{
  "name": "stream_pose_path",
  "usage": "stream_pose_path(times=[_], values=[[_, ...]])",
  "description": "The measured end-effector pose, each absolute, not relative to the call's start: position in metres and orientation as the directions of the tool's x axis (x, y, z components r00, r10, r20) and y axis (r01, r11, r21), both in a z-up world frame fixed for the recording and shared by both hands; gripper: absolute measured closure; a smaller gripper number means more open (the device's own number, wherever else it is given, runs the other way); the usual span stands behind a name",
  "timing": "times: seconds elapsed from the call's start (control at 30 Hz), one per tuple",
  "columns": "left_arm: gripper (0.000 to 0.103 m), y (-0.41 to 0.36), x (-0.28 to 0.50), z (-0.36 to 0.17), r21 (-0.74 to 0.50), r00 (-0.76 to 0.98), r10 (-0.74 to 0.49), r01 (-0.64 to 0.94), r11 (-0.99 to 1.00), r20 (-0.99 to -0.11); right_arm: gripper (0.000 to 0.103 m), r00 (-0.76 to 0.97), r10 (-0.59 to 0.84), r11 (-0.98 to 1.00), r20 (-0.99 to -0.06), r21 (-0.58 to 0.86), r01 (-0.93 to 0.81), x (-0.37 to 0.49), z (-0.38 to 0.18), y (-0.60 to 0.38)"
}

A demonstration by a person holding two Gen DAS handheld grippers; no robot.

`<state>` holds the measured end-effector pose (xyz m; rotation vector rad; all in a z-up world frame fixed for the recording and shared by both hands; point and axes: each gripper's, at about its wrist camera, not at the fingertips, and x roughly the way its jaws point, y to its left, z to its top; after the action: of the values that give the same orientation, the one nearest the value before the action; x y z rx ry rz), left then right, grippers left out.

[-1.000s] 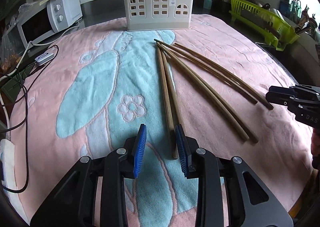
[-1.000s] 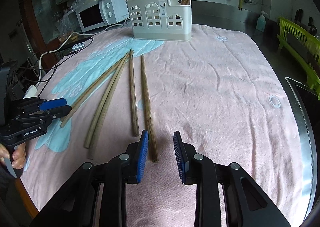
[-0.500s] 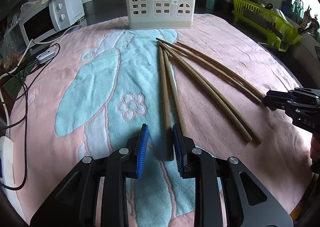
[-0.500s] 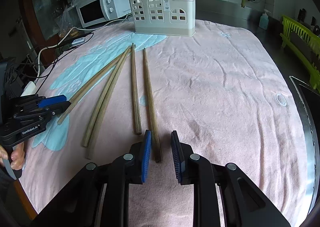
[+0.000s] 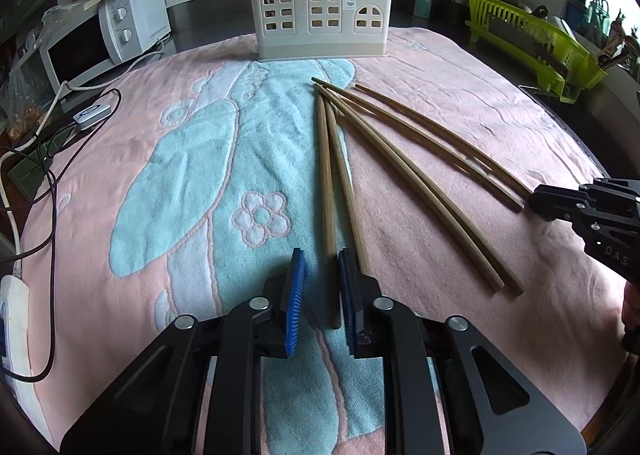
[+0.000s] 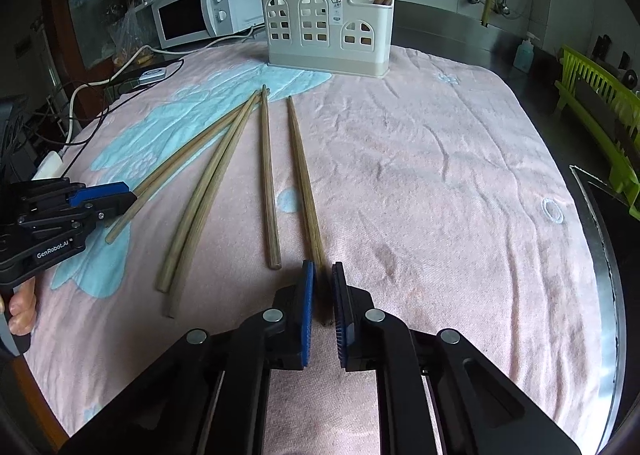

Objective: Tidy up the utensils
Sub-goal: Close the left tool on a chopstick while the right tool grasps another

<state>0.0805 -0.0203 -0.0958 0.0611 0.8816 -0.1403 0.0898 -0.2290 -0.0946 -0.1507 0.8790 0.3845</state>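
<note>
Five chopsticks (image 5: 384, 159) are lying on the pink towel (image 5: 460, 103) that is covering the counter. Their long axes are running from the near edge toward the white holder (image 5: 320, 19), and their thin tips are coming together just before it.

The left gripper (image 5: 322, 287) has just been closing; its jaws are now grasping the thick near end of the leftmost chopstick (image 5: 326, 183). The right gripper (image 6: 324, 295) has also been closing, and its jaws are now clenching on the near end of the rightmost chopstick (image 6: 302, 175).

The left view is showing the right gripper only from the side. The right view is showing the left gripper (image 6: 120, 195) with a hand (image 6: 20, 307) under it, and more chopsticks are standing in the holder (image 6: 328, 27).
</note>
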Motion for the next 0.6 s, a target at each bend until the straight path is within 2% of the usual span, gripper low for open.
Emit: stream_pose_path(times=[0.17, 0.6], values=[[0.094, -0.014, 0.081, -0.095, -0.031, 0.626, -0.116, 0.145, 0.989, -0.771, 0.095, 0.589, 0.273, 0.924, -0.761, 0.036, -0.382, 0.086, -0.086, -0.234], [0.092, -0.01, 0.085, -0.097, -0.071, 0.602, -0.145, 0.145, 0.987, -0.785, 0.095, 0.663, 0.328, 0.924, -0.673, 0.084, -0.373, 0.082, -0.037, -0.246]])
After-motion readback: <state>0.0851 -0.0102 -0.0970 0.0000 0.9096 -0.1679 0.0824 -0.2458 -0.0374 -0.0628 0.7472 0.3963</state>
